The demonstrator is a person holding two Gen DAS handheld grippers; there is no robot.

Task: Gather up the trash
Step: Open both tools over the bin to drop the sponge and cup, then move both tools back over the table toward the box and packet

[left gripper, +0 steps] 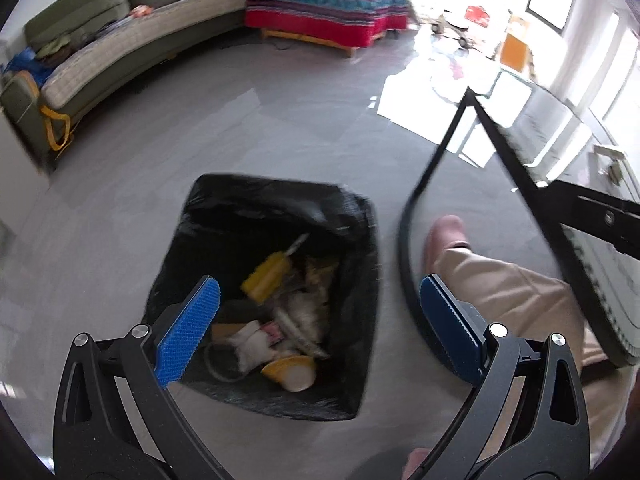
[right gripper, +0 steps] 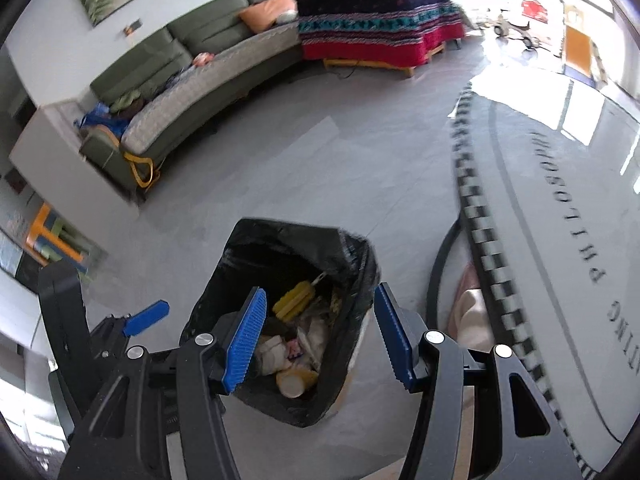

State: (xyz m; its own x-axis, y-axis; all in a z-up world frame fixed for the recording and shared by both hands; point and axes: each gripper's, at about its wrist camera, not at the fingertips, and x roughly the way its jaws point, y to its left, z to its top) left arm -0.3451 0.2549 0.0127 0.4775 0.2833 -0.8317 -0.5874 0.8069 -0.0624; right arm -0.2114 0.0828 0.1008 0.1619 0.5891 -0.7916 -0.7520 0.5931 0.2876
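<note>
You are in a living room with a grey floor [left gripper: 200, 140], a long green sofa [left gripper: 120, 52] at ten o'clock and a bed with a bright striped blanket [left gripper: 320, 4] at twelve o'clock. The trash bin [left gripper: 272, 216] with its black bag stands on the floor right below you, in the middle of both views. It already has trash inside: a yellow bottle [left gripper: 268, 276], some white crumpled paper [left gripper: 252, 340] and a yellow cup [left gripper: 292, 370].

Your left gripper [left gripper: 320, 312] is spread wide, with nothing between its blue pads. Your right gripper [right gripper: 320, 332] is about half open and holds nothing too. Both hang over the bin (pointing down into it).

It looks like a piece has just gone in, so this drop step seems finished. A round white table [right gripper: 560, 200] sits at three o'clock. Next you need to look around for more trash; none shows on the floor here. Lift both grippers away from the bin so you do not snag the bag.
</note>
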